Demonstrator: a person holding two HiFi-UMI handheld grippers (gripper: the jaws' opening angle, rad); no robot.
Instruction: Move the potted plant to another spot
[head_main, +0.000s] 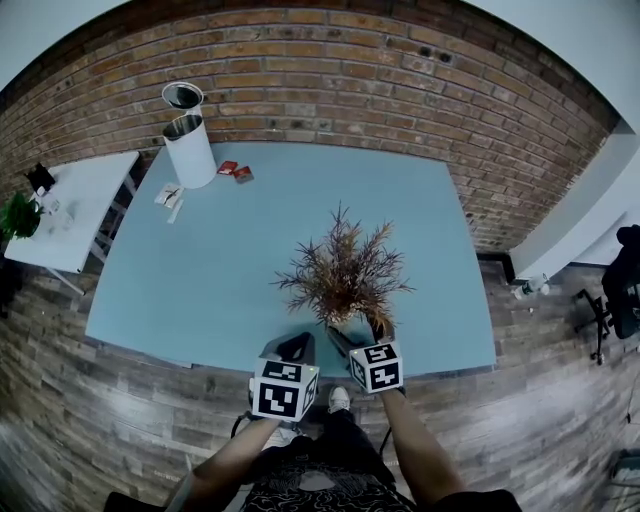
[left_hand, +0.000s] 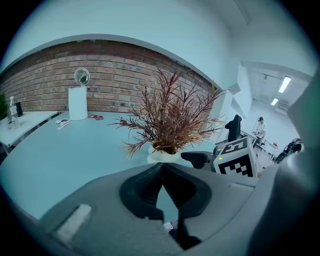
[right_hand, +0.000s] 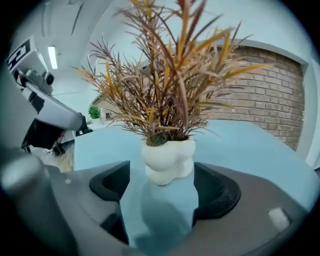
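The potted plant (head_main: 345, 272) has dry reddish-brown fronds in a lumpy white pot (right_hand: 168, 162). It stands on the blue table (head_main: 200, 270) near the front edge. My right gripper (right_hand: 161, 173) is open, one jaw on each side of the pot, with a gap showing on the left side. In the head view the right gripper (head_main: 360, 334) reaches under the fronds, which hide the pot. My left gripper (head_main: 297, 347) hovers just left of it at the table edge. In its own view the left gripper (left_hand: 162, 172) is shut on nothing, the plant (left_hand: 170, 117) ahead.
A white cylinder (head_main: 190, 150) with a round top stands at the table's far left corner, with red packets (head_main: 235, 171) and papers (head_main: 168, 195) beside it. A white side table (head_main: 75, 215) with a green plant (head_main: 18, 215) is at the left. A brick wall (head_main: 330, 60) is behind.
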